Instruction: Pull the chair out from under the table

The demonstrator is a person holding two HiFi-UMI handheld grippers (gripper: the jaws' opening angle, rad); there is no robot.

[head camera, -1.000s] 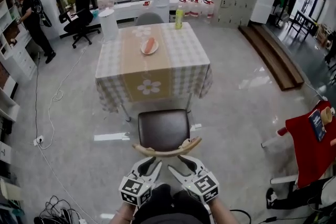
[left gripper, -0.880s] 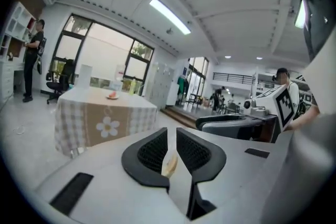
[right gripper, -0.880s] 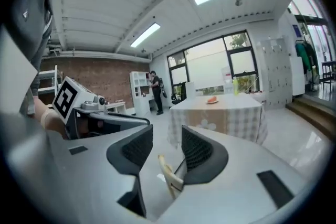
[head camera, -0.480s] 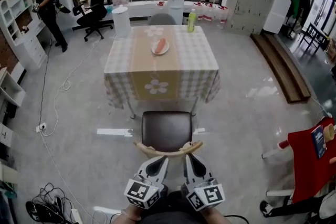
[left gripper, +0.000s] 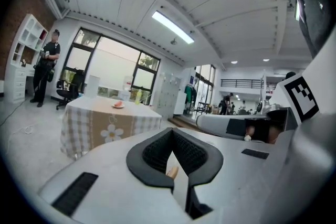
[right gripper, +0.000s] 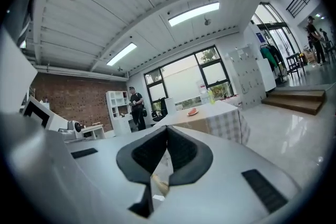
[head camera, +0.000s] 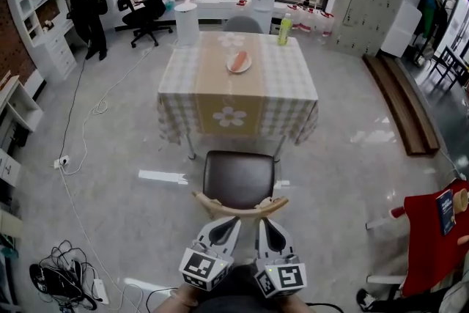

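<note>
The chair (head camera: 239, 179) stands just in front of the checked table (head camera: 289, 88), its curved wooden backrest (head camera: 242, 210) toward the person. The left gripper (head camera: 226, 222) and right gripper (head camera: 265, 222), side by side, are each clamped on that backrest, with a sliver of wood showing between their closed jaws.

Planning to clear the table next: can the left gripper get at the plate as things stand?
Probably not: the left gripper is shut on the chair's backrest, and the plate sits far across the table.
</note>
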